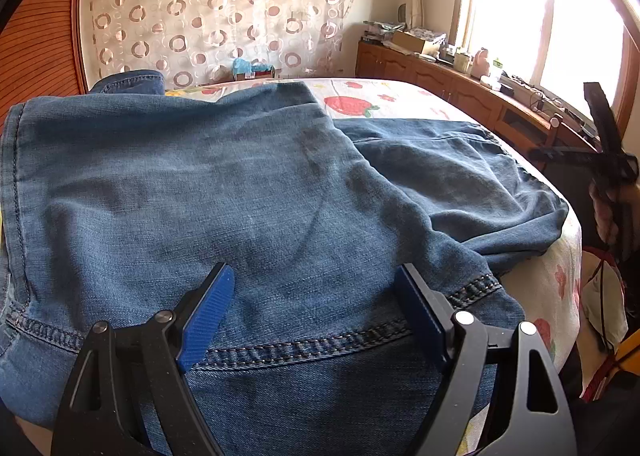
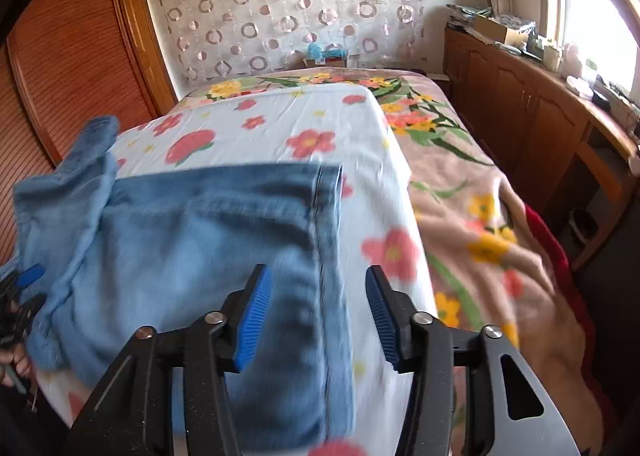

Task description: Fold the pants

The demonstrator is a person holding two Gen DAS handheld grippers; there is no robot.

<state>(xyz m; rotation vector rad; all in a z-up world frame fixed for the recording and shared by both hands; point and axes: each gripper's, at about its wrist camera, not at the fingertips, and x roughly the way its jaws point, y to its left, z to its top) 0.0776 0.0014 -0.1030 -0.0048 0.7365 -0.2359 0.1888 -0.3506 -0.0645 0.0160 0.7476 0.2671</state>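
In the left wrist view, the left gripper [image 1: 316, 312] is seen spread wide over the jeans [image 1: 224, 191], its blue pads [image 1: 206, 312] standing clear of the cloth on either side of a stitched hem, so nothing is pinched. The jeans are draped in a thick, doubled layer across the near edge of the bed [image 1: 536, 280], with a darker part lying crumpled toward the right edge. The flowered sheet [image 1: 384, 99] is visible beyond them, toward the far edge. A cupboard [image 1: 436, 71] is set along the wall under the window.

In the right wrist view, the right gripper [image 2: 320, 316] is seen parted, with a seamed edge of the jeans [image 2: 192, 240] lying between the pads [image 2: 256, 320] but not pressed by them. The picture is blurred here, so contact with the left pad cannot be ruled out. The folded leg is laid flat on the flowered sheet [image 2: 280, 115] near the left corner of the bed [image 2: 480, 191], with a loose bunch raised at the far left beside the other gripper [image 2: 20, 288].

The fold is judged to be laid but not settled. A loose layer could be dragged askew if a pad were caught on the seam during withdrawal. The bunched cloth at the left could also slide off the near edge, since little of it is supported.
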